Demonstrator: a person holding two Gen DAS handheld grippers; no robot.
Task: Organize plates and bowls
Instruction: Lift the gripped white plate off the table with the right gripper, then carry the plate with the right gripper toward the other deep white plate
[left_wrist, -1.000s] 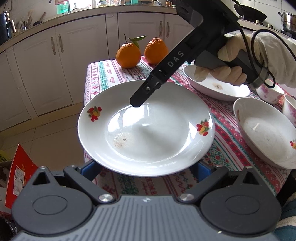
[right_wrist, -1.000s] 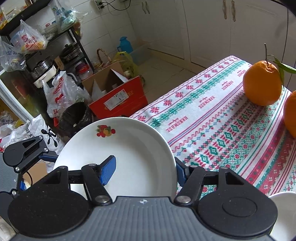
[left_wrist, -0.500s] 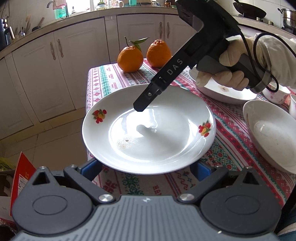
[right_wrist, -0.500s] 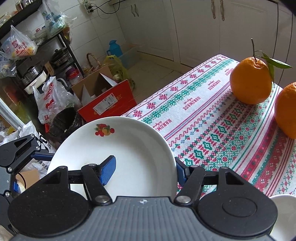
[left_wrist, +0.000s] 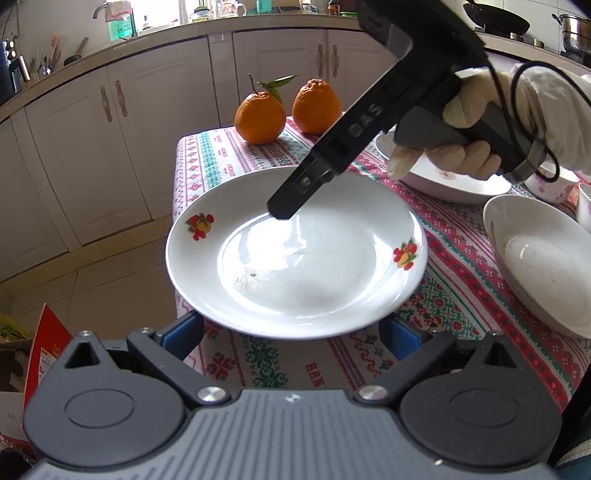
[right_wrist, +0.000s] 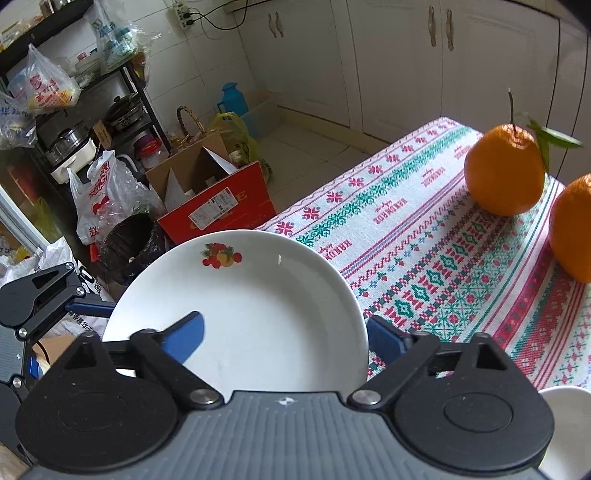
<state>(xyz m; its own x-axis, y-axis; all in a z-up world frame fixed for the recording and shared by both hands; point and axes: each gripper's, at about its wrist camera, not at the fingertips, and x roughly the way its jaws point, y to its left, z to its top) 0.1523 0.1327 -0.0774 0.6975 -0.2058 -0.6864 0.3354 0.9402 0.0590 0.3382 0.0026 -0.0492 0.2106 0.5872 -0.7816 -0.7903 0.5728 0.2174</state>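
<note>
A white plate with fruit decals (left_wrist: 295, 258) sits at the table's near-left corner, overhanging the edge. My right gripper (right_wrist: 284, 332) is spread wide over the plate's rim (right_wrist: 251, 306): one blue finger (right_wrist: 184, 334) lies inside the plate, the other (right_wrist: 384, 338) outside the rim. In the left wrist view its black finger (left_wrist: 295, 195) touches the plate's inner far side. My left gripper (left_wrist: 291, 336) is open, its blue pads (left_wrist: 181, 336) under the plate's near rim. A white bowl (left_wrist: 539, 262) lies right; another plate (left_wrist: 450, 181) lies behind the gloved hand.
Two oranges (left_wrist: 288, 110) stand at the table's far end on the patterned cloth (right_wrist: 424, 236). A small floral cup (left_wrist: 550, 184) is at far right. Off the table's left edge are a red cardboard box (right_wrist: 218, 203), bags and a shelf. Cabinets line the back.
The plate has shifted slightly further onto the table and away from my left gripper. The right gripper's finger has moved with it, staying inside the rim.
</note>
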